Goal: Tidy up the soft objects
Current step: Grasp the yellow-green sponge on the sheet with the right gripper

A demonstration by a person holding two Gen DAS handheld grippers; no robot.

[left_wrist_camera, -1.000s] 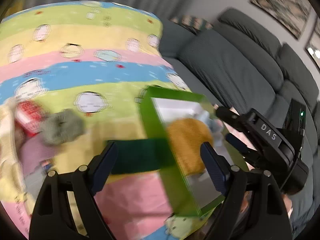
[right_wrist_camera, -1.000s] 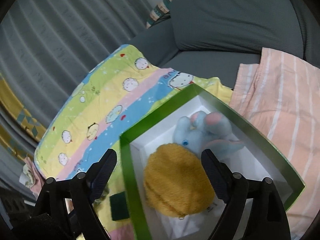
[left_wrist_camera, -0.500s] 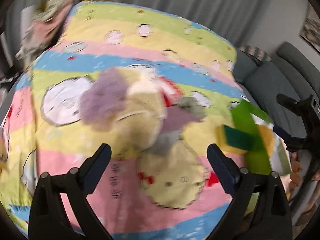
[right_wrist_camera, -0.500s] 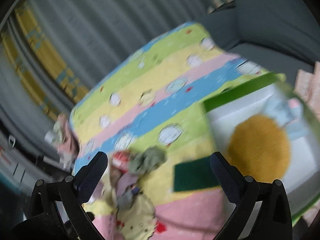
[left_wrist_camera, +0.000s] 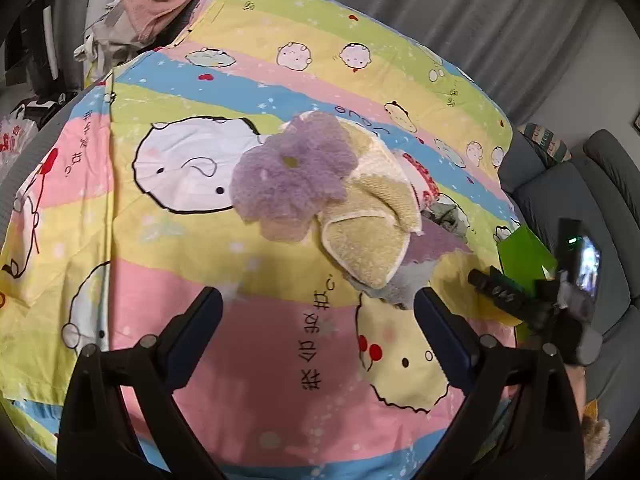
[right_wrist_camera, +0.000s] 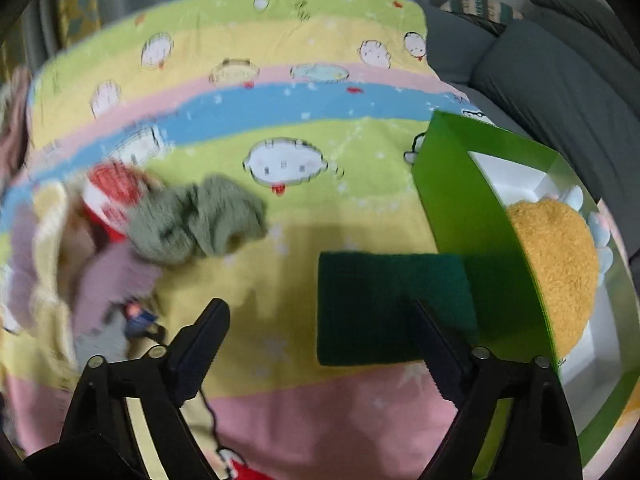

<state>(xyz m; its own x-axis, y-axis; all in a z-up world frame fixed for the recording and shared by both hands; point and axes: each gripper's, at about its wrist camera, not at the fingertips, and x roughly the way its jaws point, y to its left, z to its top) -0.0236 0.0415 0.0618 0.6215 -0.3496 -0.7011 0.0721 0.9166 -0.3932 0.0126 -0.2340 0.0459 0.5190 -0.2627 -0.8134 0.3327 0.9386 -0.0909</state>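
The striped cartoon sheet (left_wrist_camera: 280,360) carried Chinese characters, upside down to the camera, and the cursive word "Love". On it lay a heap of soft things: a purple fluffy piece (left_wrist_camera: 292,180) over a yellow towel (left_wrist_camera: 372,236), beside an olive cloth (right_wrist_camera: 200,220). A dark green pad (right_wrist_camera: 392,308) touched the green box (right_wrist_camera: 460,216) holding an orange plush (right_wrist_camera: 556,268). The left gripper (left_wrist_camera: 318,320) was open and empty. The right gripper (right_wrist_camera: 320,328), jaws just closing a little, stood open, one finger over the pad.
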